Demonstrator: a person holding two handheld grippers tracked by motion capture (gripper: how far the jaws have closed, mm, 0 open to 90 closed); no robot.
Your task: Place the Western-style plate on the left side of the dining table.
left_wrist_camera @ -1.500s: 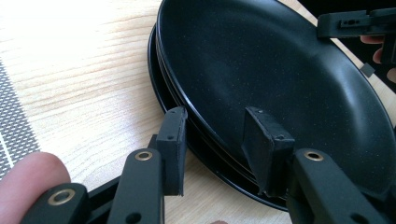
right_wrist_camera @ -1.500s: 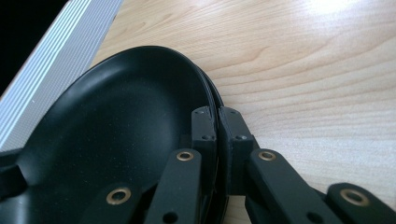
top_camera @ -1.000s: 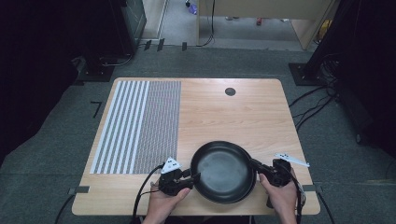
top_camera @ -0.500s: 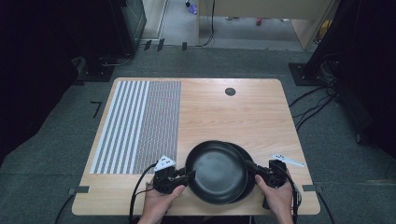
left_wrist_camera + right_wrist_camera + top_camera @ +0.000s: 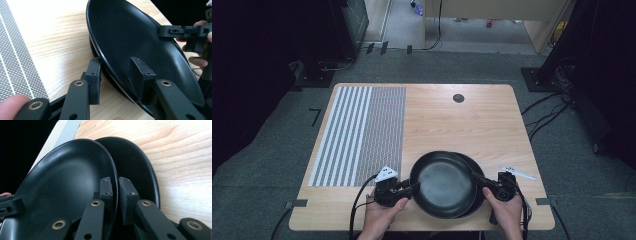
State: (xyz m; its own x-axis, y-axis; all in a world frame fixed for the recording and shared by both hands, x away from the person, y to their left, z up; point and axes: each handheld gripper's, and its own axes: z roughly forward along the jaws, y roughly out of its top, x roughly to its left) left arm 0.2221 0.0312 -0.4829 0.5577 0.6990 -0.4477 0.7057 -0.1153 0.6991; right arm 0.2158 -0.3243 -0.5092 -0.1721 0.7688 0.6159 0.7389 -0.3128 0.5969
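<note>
— Tongs first: what are they doing at the near edge of the tabletop (image 5: pixel 492 115)?

— The left tongs (image 5: pixel 408 189) straddle the left rim of the upper black plate (image 5: pixel 442 182), one jaw inside, one outside, pinching it. The right tongs (image 5: pixel 479 180) pinch its right rim, though those jaws have just been easing apart a little.

— And the plate itself?

— It sits tilted over a lower black plate (image 5: pixel 476 170), which peeks out on the right. A second ago the two lay more squarely stacked; now the upper one has shifted left.

— Farther off?

— The striped mat (image 5: pixel 362 132) covers the tabletop's left half, and a dark round hole (image 5: pixel 458 98) lies near the far edge.
</note>
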